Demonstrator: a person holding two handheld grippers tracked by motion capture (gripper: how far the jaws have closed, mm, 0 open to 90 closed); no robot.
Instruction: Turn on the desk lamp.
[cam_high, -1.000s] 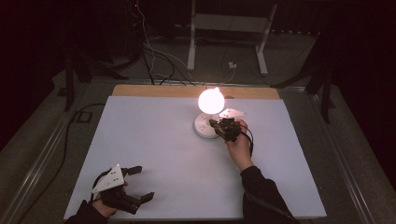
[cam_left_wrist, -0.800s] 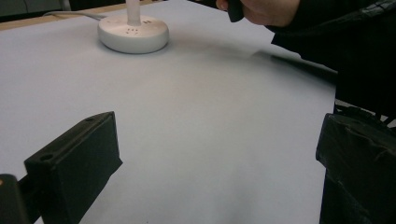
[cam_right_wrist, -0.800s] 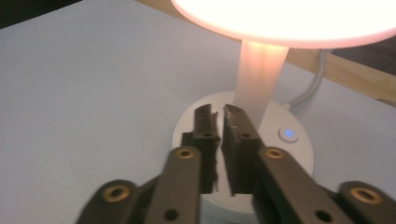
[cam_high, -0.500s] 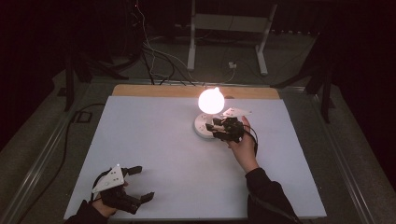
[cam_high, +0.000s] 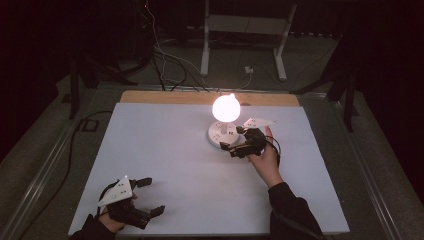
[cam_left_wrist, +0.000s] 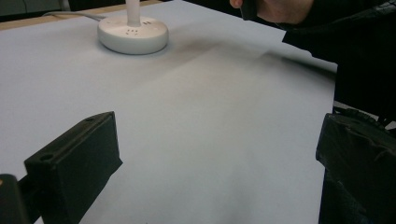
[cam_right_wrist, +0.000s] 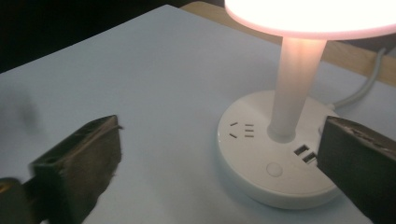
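Note:
A white table lamp with a lit round shade (cam_high: 226, 107) stands on a round white base (cam_high: 218, 136) at the back middle of the white table. In the right gripper view the base (cam_right_wrist: 261, 154) shows socket holes, USB ports and a round button (cam_right_wrist: 274, 169). My right gripper (cam_high: 233, 139) sits just right of the base. Its jaws have just been opening and stand wide apart (cam_right_wrist: 219, 163), pressing on nothing, with the base's near edge ahead of them. My left gripper (cam_high: 151, 196) rests open at the front left corner (cam_left_wrist: 215, 154), far from the lamp base (cam_left_wrist: 133, 35).
The lamp's white cord (cam_right_wrist: 364, 88) runs off the back over the wooden table edge (cam_high: 200, 97). A white board (cam_high: 165, 150) covers the table between the two hands. Cables and a stand's legs (cam_high: 205, 50) lie on the dark floor behind.
My right gripper's jaws, shut at the lamp base a second ago, now stand open, and the hand has shifted slightly. The lamp stays lit. My left gripper has not moved.

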